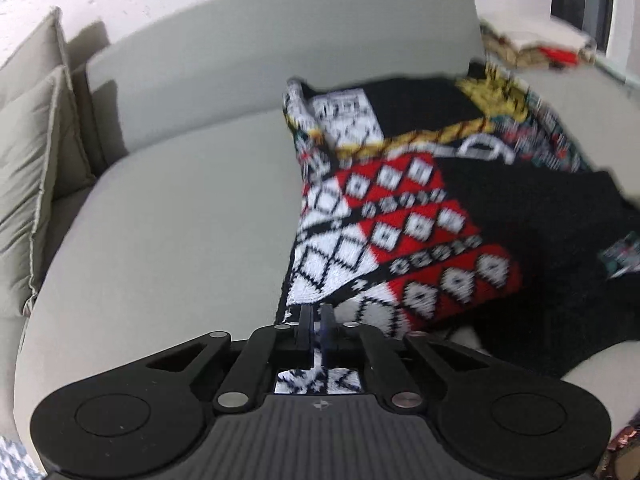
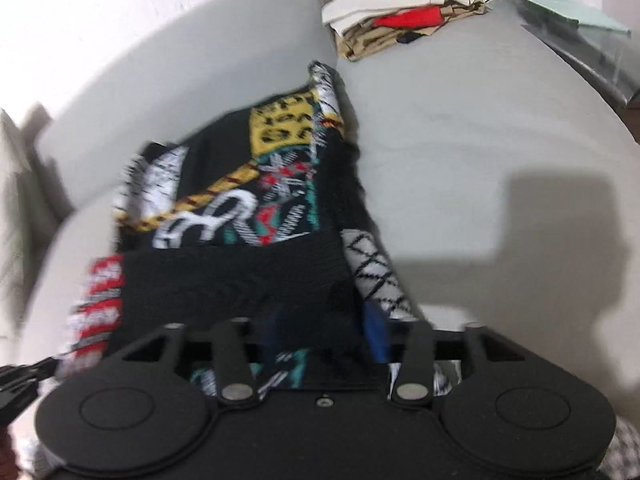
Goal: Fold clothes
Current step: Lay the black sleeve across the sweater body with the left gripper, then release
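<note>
Grey sofa (image 1: 180, 208) carries a patterned black, red, white and yellow sweater (image 1: 460, 208); its white lettering is blurred, unreadable. Left gripper (image 1: 316, 316) fingers pinch its hem. Right gripper (image 2: 320, 344) fingers: hidden by fabric, state undeterminable.

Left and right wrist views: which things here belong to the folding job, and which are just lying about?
In the job:
- patterned sweater, spread on the sofa
- left gripper, fingers pinching its edge
- right gripper, fingers hidden by cloth

Lying about:
- pile of clothes at the sofa's far end
- cushions
- sofa
</note>
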